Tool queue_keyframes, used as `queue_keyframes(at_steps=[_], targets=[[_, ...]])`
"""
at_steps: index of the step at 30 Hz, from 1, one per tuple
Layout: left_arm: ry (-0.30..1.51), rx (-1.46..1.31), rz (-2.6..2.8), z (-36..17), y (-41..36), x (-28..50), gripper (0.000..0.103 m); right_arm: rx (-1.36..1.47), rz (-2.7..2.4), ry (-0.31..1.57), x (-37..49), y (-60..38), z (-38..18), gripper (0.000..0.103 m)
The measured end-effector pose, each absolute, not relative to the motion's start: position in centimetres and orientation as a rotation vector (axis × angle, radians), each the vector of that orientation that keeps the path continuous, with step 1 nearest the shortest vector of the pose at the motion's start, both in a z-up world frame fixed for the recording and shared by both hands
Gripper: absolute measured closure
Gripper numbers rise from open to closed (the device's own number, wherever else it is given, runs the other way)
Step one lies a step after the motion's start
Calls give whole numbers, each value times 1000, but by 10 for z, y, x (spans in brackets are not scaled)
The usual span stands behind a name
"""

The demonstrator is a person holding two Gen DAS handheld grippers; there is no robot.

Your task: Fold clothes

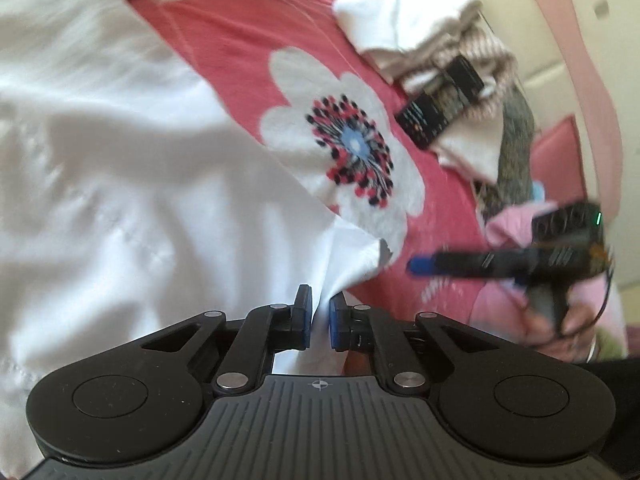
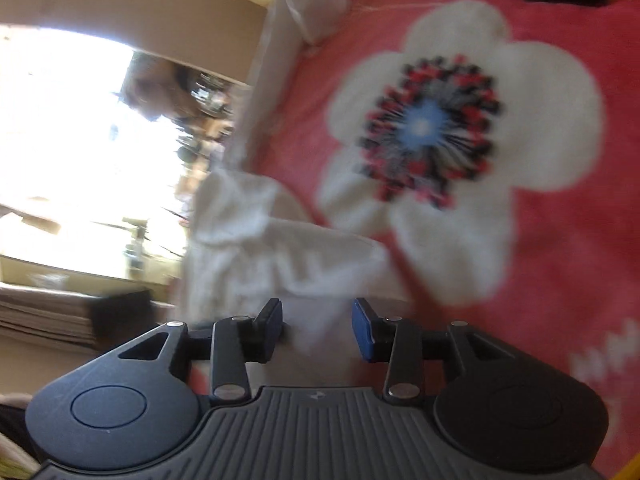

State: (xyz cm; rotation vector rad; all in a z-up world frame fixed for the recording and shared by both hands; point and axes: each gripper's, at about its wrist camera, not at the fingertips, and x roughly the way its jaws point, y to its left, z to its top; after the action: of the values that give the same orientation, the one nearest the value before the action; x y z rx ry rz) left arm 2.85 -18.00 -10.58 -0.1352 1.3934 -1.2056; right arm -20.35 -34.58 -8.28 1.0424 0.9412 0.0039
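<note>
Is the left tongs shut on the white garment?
Yes, shut: left tongs pinch a bunched fold of the white garment between their blue pads.

Ahead of left fingers [image 1: 306, 316]: open red flower-print blanket [image 1: 240, 40]. Beyond, to right: heap of white and beige folded clothes [image 1: 404, 16] with black remote control [image 1: 438, 100] blocks passage.

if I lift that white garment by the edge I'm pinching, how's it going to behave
The white garment looks thin and heavily creased, so it will probably hang limp. Pinched by the left gripper near one corner only, it would likely trail and drag over the red flowered bedspread.
</note>
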Motion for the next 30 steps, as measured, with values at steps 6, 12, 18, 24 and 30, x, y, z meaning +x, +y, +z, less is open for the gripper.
queue_keyframes(at_steps=[6,12,18,24,30], targets=[[1406,-178,-1193,-106,-177,38,96,581,110,1012,-174,-292,-63,62],[1419,-212,-1196,-107,-177,40,96,210,175,1138,-143,-247,-89,65],[1413,-209,-1198,-109,-177,42,96,-79,137,1269,-174,-236,-101,67],[1422,-218,-1183,-111,-176,45,96,-73,130,1250,-192,-246,-73,69],[1431,-215,-1185,-112,-179,45,96,-53,250,1232,-172,-230,-82,69]])
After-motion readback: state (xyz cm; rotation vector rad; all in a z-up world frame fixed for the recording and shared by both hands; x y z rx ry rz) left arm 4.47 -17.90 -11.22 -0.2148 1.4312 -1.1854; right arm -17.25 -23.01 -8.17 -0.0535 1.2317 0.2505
